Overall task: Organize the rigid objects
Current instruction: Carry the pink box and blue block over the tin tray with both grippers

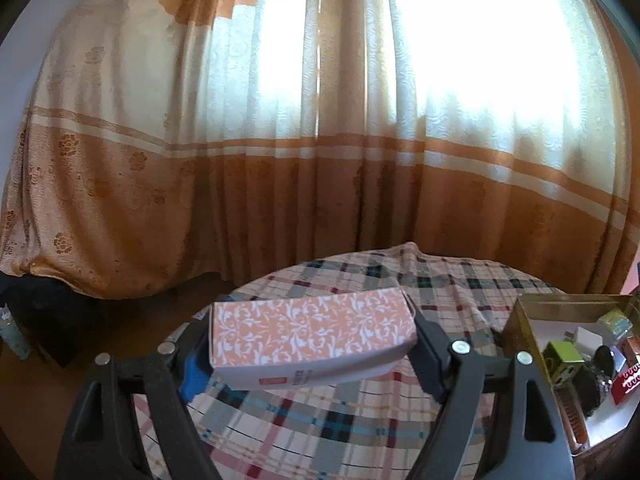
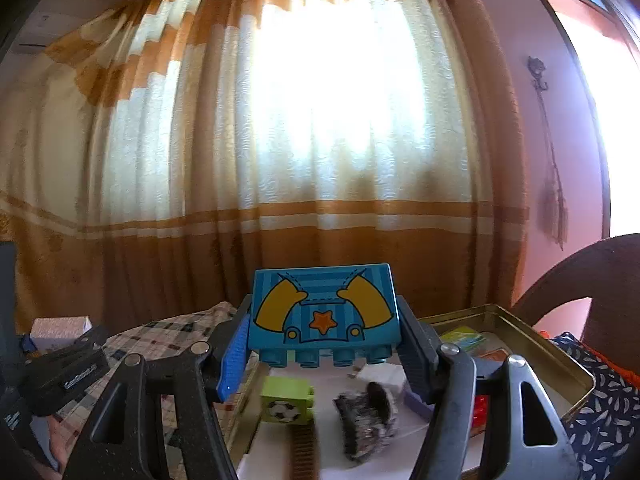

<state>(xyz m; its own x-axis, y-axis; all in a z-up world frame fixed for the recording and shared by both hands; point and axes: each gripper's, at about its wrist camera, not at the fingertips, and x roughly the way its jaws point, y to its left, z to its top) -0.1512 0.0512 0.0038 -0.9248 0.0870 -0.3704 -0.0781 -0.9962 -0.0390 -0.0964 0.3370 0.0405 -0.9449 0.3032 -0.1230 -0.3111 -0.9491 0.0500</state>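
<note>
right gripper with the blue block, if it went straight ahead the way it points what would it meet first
Probably nothing near: the right gripper holds the blue toy block above the gold tin, so its line seems to clear the far rim and reach the curtain. Depth is unclear.

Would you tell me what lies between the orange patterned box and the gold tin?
Only bare plaid tablecloth, seen in the left wrist view, separates box and tin.

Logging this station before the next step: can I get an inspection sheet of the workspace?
Surface: plaid cloth on table.
Job's things: orange patterned box in left tool; blue toy block in right tool, above gold tin.
Clutter: green soccer block, brown comb, dark hair clip in the tin.
Grippers: both shut on loads.
Cables: nothing seen.
Surroundings: orange-cream curtain, backlit.
</note>
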